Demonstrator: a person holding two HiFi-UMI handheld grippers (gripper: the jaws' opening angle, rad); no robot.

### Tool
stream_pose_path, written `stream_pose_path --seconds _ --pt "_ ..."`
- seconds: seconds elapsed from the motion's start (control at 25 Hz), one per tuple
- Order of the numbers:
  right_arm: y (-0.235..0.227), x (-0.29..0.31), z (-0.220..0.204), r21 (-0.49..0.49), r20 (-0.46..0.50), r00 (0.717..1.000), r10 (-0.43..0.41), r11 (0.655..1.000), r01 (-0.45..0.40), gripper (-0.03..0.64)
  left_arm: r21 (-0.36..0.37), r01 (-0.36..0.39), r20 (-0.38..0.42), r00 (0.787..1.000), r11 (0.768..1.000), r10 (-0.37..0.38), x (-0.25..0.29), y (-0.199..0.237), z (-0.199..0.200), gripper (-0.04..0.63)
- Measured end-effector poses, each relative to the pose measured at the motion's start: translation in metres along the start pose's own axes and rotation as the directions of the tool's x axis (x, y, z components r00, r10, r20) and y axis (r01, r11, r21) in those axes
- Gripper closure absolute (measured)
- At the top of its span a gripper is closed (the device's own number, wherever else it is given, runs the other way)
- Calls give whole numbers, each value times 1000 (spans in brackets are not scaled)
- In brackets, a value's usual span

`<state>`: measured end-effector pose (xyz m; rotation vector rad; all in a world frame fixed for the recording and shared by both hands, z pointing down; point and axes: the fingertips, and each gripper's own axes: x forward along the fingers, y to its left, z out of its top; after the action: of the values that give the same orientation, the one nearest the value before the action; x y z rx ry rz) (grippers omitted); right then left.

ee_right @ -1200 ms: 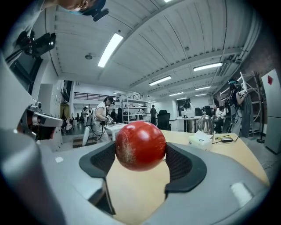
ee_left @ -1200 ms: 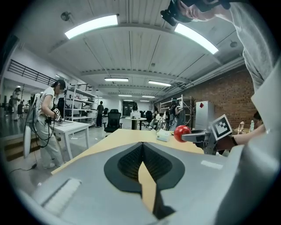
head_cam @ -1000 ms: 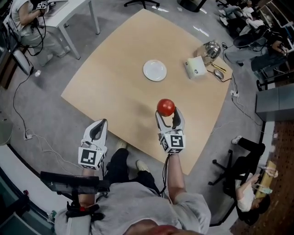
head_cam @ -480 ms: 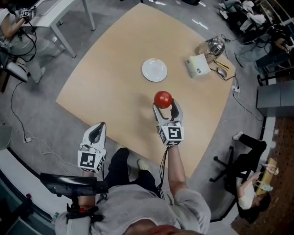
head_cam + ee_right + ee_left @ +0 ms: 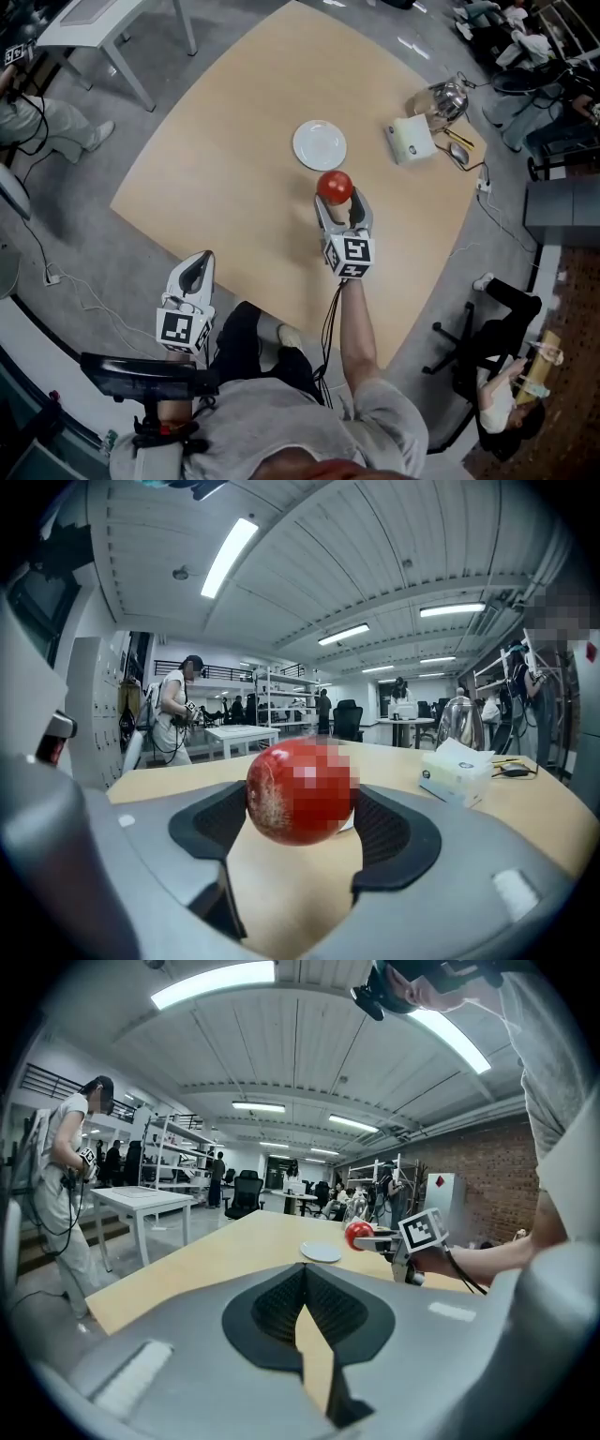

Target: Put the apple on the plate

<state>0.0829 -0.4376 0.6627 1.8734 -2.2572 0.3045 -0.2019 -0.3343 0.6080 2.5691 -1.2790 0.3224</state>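
A red apple [image 5: 335, 186] [image 5: 300, 790] [image 5: 356, 1234] is held above the wooden table, with my right gripper [image 5: 339, 200] [image 5: 302, 817] shut on it. A white plate [image 5: 320, 145] [image 5: 322, 1252] lies bare on the table just beyond the apple, a short way up and left in the head view. My left gripper [image 5: 193, 276] [image 5: 305, 1309] hangs off the table's near edge, over the floor, its jaws closed together with nothing between them.
At the table's far right stand a white tissue box [image 5: 412, 141] [image 5: 457, 771], a shiny glass jar [image 5: 442, 99] and a mouse [image 5: 458, 155]. A person [image 5: 66, 1180] stands by a white desk [image 5: 103, 21] to the left. An office chair [image 5: 469, 366] is at the right.
My right gripper has carried the apple forward across the table, from near the front edge to just short of the plate. The left gripper has stayed low off the table edge.
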Motion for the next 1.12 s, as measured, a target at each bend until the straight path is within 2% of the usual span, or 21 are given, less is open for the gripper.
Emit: stream_pose_path --seconds 0.68,1.12 --pt "-33 66 -22 -22 -87 995 -41 999 39 253 -11 -33 -31 999 999 33 -3 7 -9 577" --pt "-45 93 -30 -72 -149 987 -62 996 52 252 -25 -46 -37 998 999 45 -5 13 -14 577"
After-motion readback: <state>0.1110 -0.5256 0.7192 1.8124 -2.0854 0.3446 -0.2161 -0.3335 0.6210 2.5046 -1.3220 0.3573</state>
